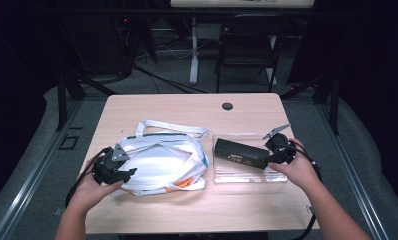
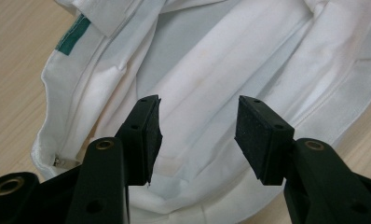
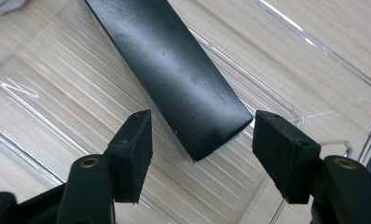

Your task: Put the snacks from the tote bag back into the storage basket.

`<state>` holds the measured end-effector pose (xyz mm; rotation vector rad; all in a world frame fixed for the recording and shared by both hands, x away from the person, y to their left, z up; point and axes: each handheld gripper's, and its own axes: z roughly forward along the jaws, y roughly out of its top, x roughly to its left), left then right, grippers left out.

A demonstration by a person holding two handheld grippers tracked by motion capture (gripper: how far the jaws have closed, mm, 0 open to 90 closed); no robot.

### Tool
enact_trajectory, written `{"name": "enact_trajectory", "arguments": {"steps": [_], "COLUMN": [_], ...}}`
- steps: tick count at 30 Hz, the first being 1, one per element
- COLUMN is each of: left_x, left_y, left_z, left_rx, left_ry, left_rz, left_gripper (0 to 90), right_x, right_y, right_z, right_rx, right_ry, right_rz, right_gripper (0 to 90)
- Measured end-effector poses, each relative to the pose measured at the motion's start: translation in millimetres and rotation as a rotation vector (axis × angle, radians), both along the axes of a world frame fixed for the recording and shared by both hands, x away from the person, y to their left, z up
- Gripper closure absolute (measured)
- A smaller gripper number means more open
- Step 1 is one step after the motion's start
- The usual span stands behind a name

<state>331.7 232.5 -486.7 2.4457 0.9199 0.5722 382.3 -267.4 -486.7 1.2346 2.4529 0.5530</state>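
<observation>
A white cloth bag (image 1: 162, 162) with long straps and a green and orange trim lies flat on the left half of the table. My left gripper (image 1: 122, 172) hovers at its left end, open, over the white fabric (image 2: 207, 93). A long black box (image 1: 242, 152) rests in a clear plastic tray (image 1: 247, 175) to the right of the bag. My right gripper (image 1: 273, 159) is open at the box's right end; in the right gripper view the black box (image 3: 174, 70) ends just ahead of the two spread pads (image 3: 286, 156), with the clear plastic tray (image 3: 44, 93) beneath.
The wooden table (image 1: 187, 107) has a round cable hole (image 1: 227, 106) near its far edge. A black chair (image 1: 247, 47) and a white desk leg (image 1: 193, 45) stand beyond the table. Dark curtains close both sides.
</observation>
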Motion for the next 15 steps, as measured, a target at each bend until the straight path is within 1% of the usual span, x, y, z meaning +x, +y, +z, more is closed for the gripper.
{"name": "enact_trajectory", "arguments": {"steps": [2, 3, 4, 5, 6, 9, 10, 11, 13, 14, 15], "left_x": [-0.2, 0.0, 0.0, 0.0, 0.1, 0.3, 0.5, 0.5, 0.5, 0.8, 0.6], "left_y": [-0.2, -0.1, -0.1, -0.2, -0.3, -0.2, 0.1, 0.2, 0.5, 1.0, 0.9], "left_z": [-0.3, -0.2, -0.3, -0.7, -1.0, -1.5, -1.6, -2.0, -2.5, -2.3, -2.8], "left_rx": [0.001, 0.003, 0.005, 0.003, 0.003, 0.003, 0.003, 0.004, 0.003, 0.004, 0.005], "left_ry": [0.001, 0.008, 0.009, 0.010, 0.010, 0.010, 0.011, 0.007, 0.006, 0.011, 0.006], "left_rz": [0.000, -0.002, -0.002, -0.001, 0.000, 0.001, 0.001, 0.002, 0.004, 0.000, 0.005], "left_gripper": [49.9, 49.9, 49.8, 49.7, 49.6, 49.6, 49.5, 49.5, 49.5, 49.5, 49.5], "right_x": [-0.4, -0.9, -0.9, -1.4, -1.9, -2.3, -2.0, -1.8, -1.1, -0.9, -0.6], "right_y": [-2.4, -3.2, -4.9, -5.1, -6.0, -7.5, -7.9, -8.0, -7.9, -7.4, -7.1], "right_z": [-1.7, -2.7, -3.7, -4.9, -5.6, -8.6, -9.1, -9.8, -11.3, -12.2, -12.9], "right_rx": [0.008, 0.022, 0.018, 0.031, 0.028, 0.038, 0.031, 0.038, 0.041, 0.044, 0.044], "right_ry": [0.008, 0.014, 0.020, 0.019, 0.021, 0.026, 0.027, 0.038, 0.045, 0.043, 0.044], "right_rz": [-0.011, -0.016, -0.019, -0.025, -0.029, -0.036, -0.037, -0.042, -0.051, -0.058, -0.063], "right_gripper": [37.8, 37.8, 38.2, 39.1, 40.5, 43.3, 43.8, 44.3, 44.3, 44.3, 44.3]}}
